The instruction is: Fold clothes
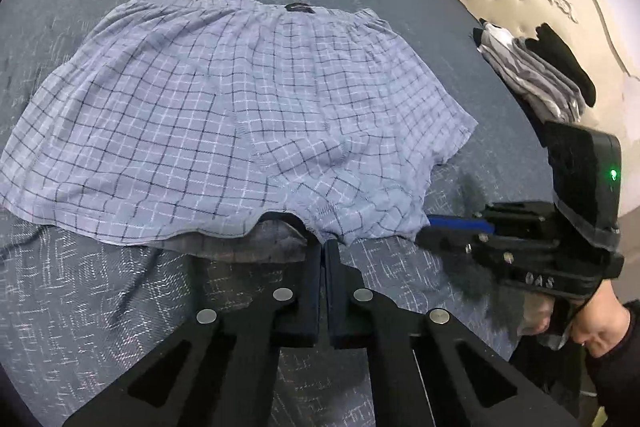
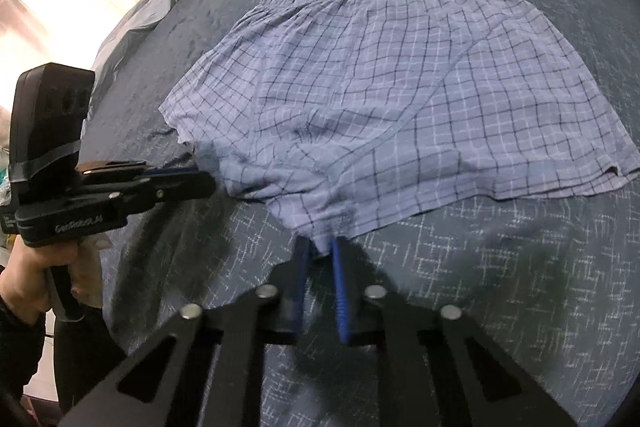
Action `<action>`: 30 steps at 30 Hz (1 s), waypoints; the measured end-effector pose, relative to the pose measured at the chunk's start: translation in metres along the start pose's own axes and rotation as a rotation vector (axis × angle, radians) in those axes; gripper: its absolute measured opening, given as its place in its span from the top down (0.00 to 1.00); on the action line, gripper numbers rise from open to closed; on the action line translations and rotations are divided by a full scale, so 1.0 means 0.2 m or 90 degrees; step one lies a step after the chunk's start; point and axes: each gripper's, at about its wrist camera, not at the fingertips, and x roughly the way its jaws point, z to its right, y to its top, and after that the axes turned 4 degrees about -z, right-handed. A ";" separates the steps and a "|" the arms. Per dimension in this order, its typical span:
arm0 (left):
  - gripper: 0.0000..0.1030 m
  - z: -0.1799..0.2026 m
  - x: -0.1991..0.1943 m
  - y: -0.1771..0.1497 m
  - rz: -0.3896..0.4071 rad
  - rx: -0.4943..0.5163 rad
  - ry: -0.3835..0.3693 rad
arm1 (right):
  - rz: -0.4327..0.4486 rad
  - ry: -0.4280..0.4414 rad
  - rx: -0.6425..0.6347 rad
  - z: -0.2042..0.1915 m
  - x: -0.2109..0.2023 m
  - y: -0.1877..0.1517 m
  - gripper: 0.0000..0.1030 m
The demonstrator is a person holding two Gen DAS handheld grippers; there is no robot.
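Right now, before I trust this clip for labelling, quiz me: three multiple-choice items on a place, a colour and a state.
1. Relative to the shorts, the folded pile lies: A on top; B apart, at the bed's edge; C underneath.
2. The shorts are: A red striped; B plain white; C pale blue checked.
3. The left gripper's jaws are: A wide open; B shut on the shorts' hem; C holding a sock.
Key: 1 B, bed shows between them; 2 C, dark and white grid lines on blue; 3 B, hem pinched between closed jaws.
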 end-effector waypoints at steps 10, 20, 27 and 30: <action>0.99 -0.01 -0.10 -0.10 -0.011 0.016 -0.009 | -0.005 0.001 -0.055 -0.04 -0.09 -0.04 0.99; 0.99 -0.07 0.04 -0.13 -0.061 -0.024 -0.008 | -0.039 0.011 -0.064 -0.04 -0.02 -0.10 0.99; 0.90 -0.03 -0.12 -0.10 -0.023 -0.008 -0.001 | -0.032 0.017 -0.064 -0.06 -0.10 -0.08 0.98; 0.87 -0.01 -0.18 -0.02 0.014 0.002 0.006 | 0.006 0.022 -0.055 -0.06 -0.18 -0.03 0.97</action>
